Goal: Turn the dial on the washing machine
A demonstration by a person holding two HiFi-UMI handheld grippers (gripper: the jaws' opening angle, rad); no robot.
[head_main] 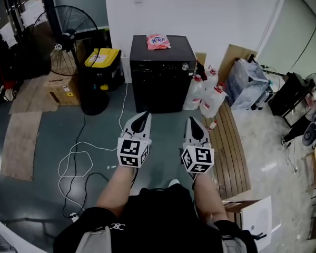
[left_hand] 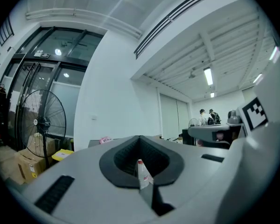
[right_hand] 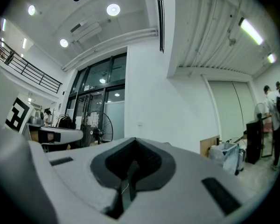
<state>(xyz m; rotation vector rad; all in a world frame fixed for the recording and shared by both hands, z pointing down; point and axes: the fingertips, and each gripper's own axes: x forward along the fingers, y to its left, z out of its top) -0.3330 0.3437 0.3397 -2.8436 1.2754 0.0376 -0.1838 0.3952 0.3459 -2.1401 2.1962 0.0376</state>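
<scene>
- While the person stands well back from it, the washing machine [head_main: 160, 86] sits against the white wall straight ahead, with a pink packet [head_main: 158, 41] lying on its lid.
- The dial [head_main: 185, 66] is the small silver knob at the top right corner of the black front panel (tiny from here, so its markings can't be read).
- Left gripper [head_main: 142, 116]: jaws drawn together, nothing held, only a sliver of a gap between the pads.
- Right gripper [head_main: 194, 121]: jaws pressed together too, empty, pointing level towards the machine.
- Both are well apart from the dial, so I judge this to be the approach, with the turn itself not yet begun.
- The right gripper looks the natural pick, since it lines up with the dial's side, and its jaws need to part before they arrive.
- Come in square to the panel, set the pads on opposite edges of the knob, clamp, then roll the wrist about the knob's own axis.
- Watch the bottles [head_main: 205, 94] crowding the machine's right flank, and the white cable [head_main: 76, 157] looped on the floor to the left.
</scene>
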